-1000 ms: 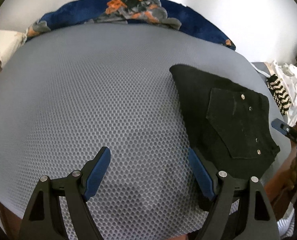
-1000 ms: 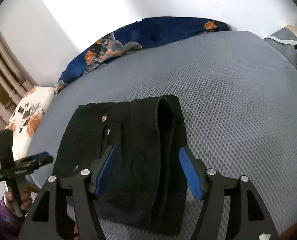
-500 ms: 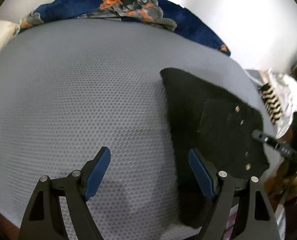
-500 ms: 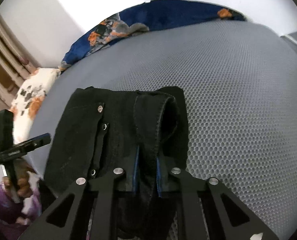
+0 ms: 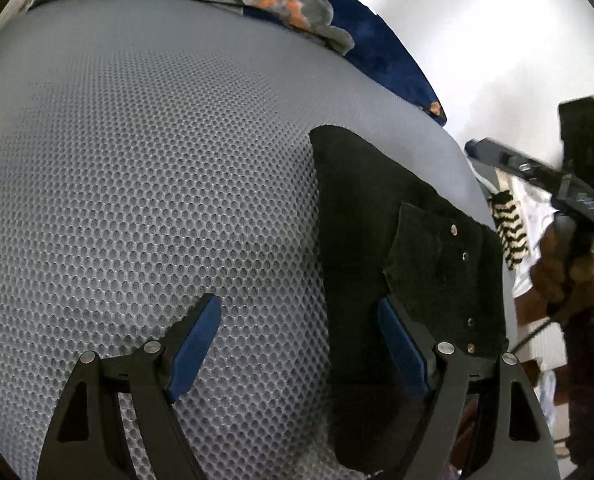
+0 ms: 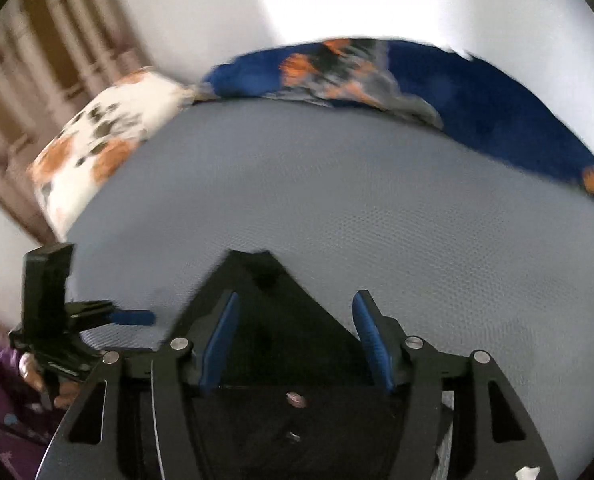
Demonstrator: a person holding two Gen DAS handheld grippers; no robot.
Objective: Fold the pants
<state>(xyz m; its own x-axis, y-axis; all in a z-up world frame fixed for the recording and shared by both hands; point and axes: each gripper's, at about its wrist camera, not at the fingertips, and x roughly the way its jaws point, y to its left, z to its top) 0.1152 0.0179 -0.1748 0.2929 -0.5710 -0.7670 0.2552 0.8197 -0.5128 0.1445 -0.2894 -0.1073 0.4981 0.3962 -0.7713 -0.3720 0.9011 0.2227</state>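
The left gripper [image 5: 297,340] hovers low over the grey mesh bed [image 5: 145,184] with its 2 blue-padded fingers [image 5: 195,344] spread wide and nothing between them; the left finger is over bare mesh, the right one over the near edge of the pants [image 5: 361,248]. The black pants lie folded flat on the right part of the bed, a pocket flap with metal studs facing up near the bed's right edge. Behind the bed a blue floral blanket [image 5: 281,4] runs along the white wall. Further right, past the bed's edge, a striped black-and-cream cloth [image 5: 509,236] shows, and the right gripper [image 6: 295,340] is held up off the bed. In the blurred right wrist view its 2 fingers stand apart, empty, above a pointed fold of the pants, with a white floral pillow [image 6: 97,152] at the bed's far left corner.
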